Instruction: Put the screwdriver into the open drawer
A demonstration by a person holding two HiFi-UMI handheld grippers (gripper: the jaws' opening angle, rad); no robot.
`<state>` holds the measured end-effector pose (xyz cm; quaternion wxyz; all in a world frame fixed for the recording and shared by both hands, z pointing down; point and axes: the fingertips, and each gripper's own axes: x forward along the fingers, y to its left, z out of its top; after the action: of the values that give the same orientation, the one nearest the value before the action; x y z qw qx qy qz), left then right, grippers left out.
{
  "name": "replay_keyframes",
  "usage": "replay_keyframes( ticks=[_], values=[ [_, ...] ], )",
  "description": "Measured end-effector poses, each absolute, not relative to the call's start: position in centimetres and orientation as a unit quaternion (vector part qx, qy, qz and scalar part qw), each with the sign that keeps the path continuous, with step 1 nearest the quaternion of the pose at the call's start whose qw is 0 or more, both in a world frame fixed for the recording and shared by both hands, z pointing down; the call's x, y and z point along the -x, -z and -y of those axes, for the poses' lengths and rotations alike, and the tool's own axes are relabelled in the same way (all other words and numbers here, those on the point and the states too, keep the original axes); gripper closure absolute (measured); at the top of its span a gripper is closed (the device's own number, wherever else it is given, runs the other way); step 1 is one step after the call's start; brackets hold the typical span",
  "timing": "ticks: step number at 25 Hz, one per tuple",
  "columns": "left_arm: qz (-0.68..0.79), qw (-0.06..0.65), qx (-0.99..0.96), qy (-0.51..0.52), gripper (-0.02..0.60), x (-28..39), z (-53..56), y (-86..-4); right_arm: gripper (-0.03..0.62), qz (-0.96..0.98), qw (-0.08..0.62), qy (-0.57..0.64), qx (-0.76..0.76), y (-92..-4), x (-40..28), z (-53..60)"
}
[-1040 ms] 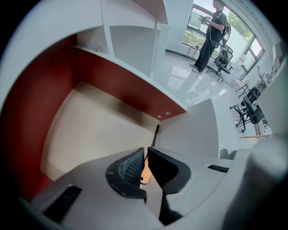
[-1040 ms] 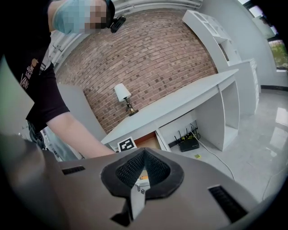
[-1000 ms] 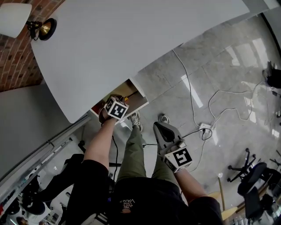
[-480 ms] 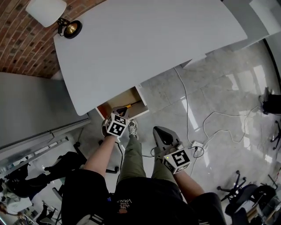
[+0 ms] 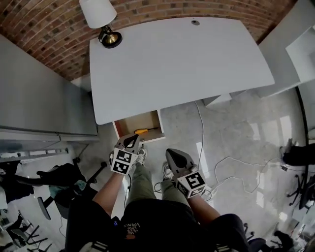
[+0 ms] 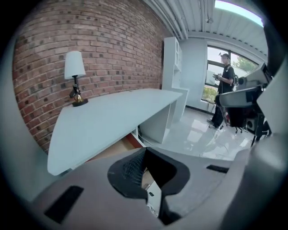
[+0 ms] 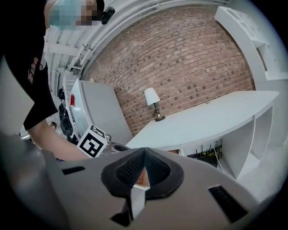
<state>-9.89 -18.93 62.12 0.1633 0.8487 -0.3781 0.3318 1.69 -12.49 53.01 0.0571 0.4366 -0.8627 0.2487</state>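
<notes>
Two claws are held off the table's near edge, each with its tips pressed together and nothing gripped. The left claw sits just in front of the open drawer below the table's near-left corner. The right claw is beside it, over the floor. The screwdriver, orange-handled, lies inside the drawer toward its front. A lamp stands at the table's far-left corner.

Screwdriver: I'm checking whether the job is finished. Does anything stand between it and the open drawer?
Nothing visible does. The screwdriver already lies inside the open drawer. The left gripper hovers just in front of the drawer, its fingers together and holding nothing.
</notes>
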Motion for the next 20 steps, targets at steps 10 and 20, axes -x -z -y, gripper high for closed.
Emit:
replay_keyframes(
  ticks=[10, 20],
  values=[
    [0.46, 0.154, -0.844, -0.231, 0.574, 12.6, 15.0, -52.7, 0.597, 0.898, 0.065, -0.196, -0.388, -47.9, 0.6, 12.6],
    [0.521, 0.1, -0.831, -0.165, 0.574, 15.4, 11.5, -44.7, 0.597, 0.918, 0.049, -0.14, -0.368, -43.1, 1.7, 13.0]
  ],
)
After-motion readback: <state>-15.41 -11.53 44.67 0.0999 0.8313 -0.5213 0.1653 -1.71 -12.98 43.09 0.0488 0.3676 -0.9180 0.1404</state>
